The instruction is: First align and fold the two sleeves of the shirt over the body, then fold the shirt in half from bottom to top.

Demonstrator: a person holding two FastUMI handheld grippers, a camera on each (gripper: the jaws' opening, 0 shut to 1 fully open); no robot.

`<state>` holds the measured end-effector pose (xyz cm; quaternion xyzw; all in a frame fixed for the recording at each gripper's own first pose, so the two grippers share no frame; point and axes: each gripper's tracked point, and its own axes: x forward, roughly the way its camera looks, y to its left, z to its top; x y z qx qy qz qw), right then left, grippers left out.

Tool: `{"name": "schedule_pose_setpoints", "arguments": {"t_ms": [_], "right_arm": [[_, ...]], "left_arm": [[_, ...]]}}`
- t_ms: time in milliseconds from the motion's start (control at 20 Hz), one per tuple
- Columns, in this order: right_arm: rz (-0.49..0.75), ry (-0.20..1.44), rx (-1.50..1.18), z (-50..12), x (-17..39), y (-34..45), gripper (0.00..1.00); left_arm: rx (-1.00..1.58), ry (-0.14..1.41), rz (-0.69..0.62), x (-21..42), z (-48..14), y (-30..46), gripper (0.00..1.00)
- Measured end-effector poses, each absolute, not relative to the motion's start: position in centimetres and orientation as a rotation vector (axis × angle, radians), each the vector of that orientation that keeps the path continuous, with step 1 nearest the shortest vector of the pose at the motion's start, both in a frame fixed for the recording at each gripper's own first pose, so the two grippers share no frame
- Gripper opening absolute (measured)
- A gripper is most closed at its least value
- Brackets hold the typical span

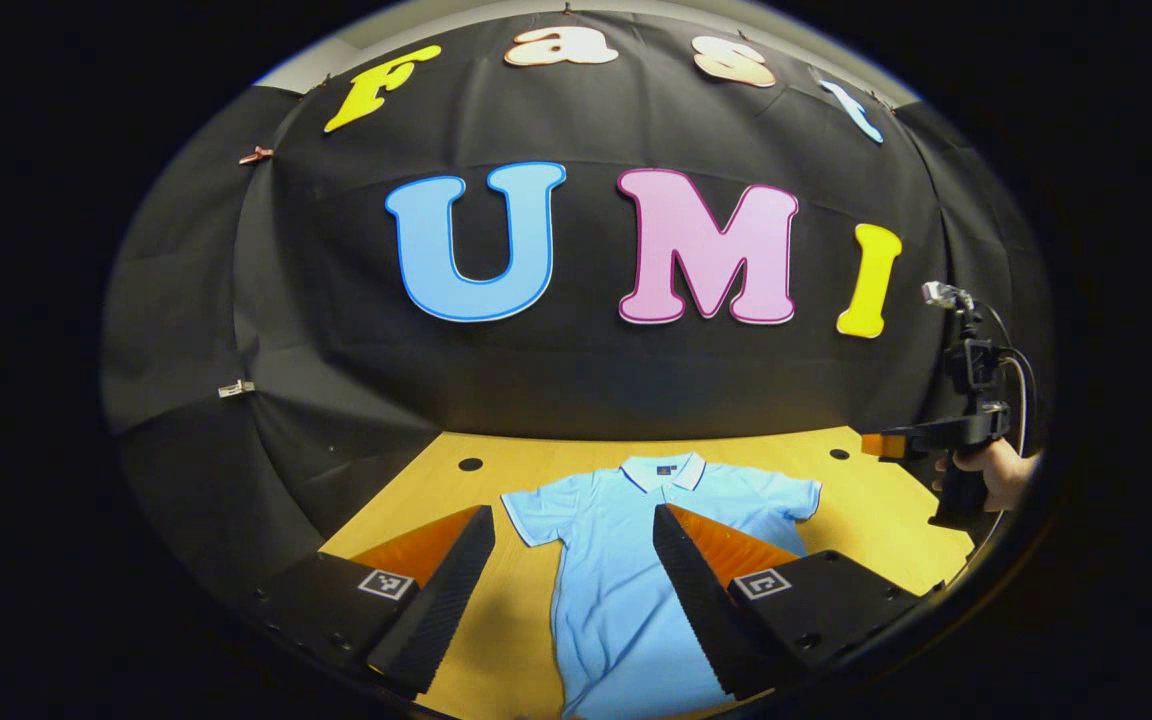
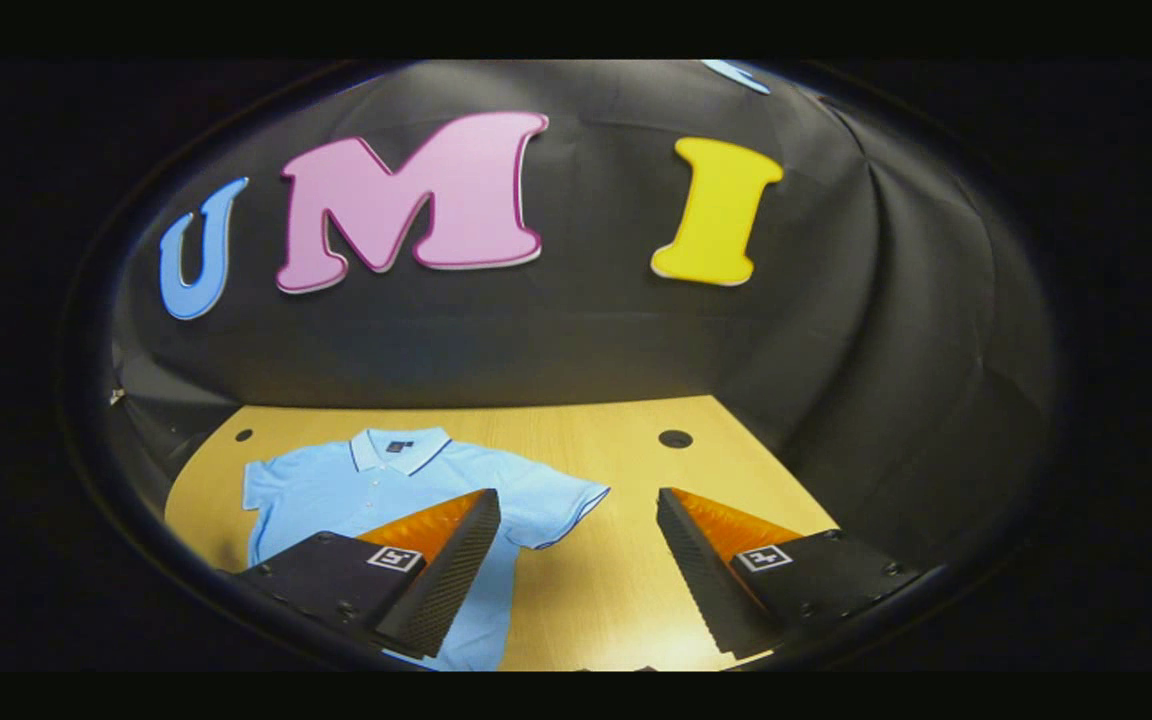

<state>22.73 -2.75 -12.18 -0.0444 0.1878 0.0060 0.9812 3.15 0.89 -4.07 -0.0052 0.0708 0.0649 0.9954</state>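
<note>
Bare table (image 2: 626,560) around flat shirt (image 2: 356,490).

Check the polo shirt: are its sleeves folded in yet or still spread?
Still spread: the polo shirt lies flat on the table, both sleeves out sideways, collar far.

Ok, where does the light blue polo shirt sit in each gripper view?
Left gripper view: shirt lies flat at bottom centre, between this gripper's open fingers.
Right gripper view: shirt lies lower left, partly behind the left-hand finger.
Shared landmark: the shirt's collar, pointing toward the booth wall.
</note>
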Motion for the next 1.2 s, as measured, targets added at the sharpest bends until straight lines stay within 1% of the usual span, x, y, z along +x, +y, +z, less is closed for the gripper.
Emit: {"name": "schedule_pose_setpoints", "arguments": {"t_ms": [200,250,300,350,400,450,700,750,800,850,1000,1050,1100,1150,1200], "right_arm": [[-0.021,0.541,-0.036,-18.7,28.2,-3.9,0.97],[-0.034,0.580,-0.013,-20.2,29.0,-4.3,0.95],[-0.048,0.616,0.007,-21.2,29.8,-5.1,0.98],[-0.062,0.643,0.023,-22.2,30.3,-5.7,0.97],[-0.077,0.663,0.036,-23.2,31.0,-6.2,0.96],[-0.093,0.679,0.050,-24.0,31.9,-6.6,0.98],[-0.149,0.724,0.082,-26.8,34.7,-6.9,0.97],[-0.156,0.695,0.066,-26.4,35.3,-7.0,0.96],[-0.153,0.709,0.062,-27.0,35.5,-6.7,0.95],[-0.165,0.703,0.035,-26.7,35.4,-6.8,0.91],[-0.115,0.709,-0.001,-27.2,35.3,-5.5,0.70],[-0.104,0.697,-0.015,-27.1,35.4,-5.3,0.42],[-0.091,0.696,-0.020,-27.0,35.3,-4.8,0.41],[-0.089,0.681,-0.027,-27.1,35.4,-4.2,0.18],[-0.101,0.685,-0.032,-27.3,35.5,-4.1,0.10]], "left_arm": [[-0.016,0.222,0.152,3.6,-6.0,-0.2,1.00],[-0.036,0.237,0.158,3.9,-6.3,-0.3,1.00],[-0.063,0.246,0.160,4.2,-6.3,-0.5,1.00],[-0.086,0.249,0.167,4.6,-6.2,-0.6,1.00],[-0.101,0.247,0.176,5.1,-5.9,-0.5,1.00],[-0.110,0.246,0.188,5.5,-5.8,-0.1,1.00],[-0.132,0.256,0.239,6.9,-5.9,1.2,1.00],[-0.138,0.252,0.244,7.2,-5.6,1.4,1.00],[-0.142,0.250,0.250,7.4,-5.4,1.7,1.00],[-0.145,0.251,0.257,7.5,-5.5,1.9,1.00],[-0.157,0.250,0.266,7.7,-5.6,2.5,1.00],[-0.156,0.253,0.267,7.8,-5.8,2.6,1.00],[-0.152,0.255,0.268,7.9,-5.8,2.7,1.00],[-0.147,0.258,0.268,7.7,-6.1,2.9,1.00],[-0.146,0.257,0.266,7.6,-6.2,2.9,1.00]]}}
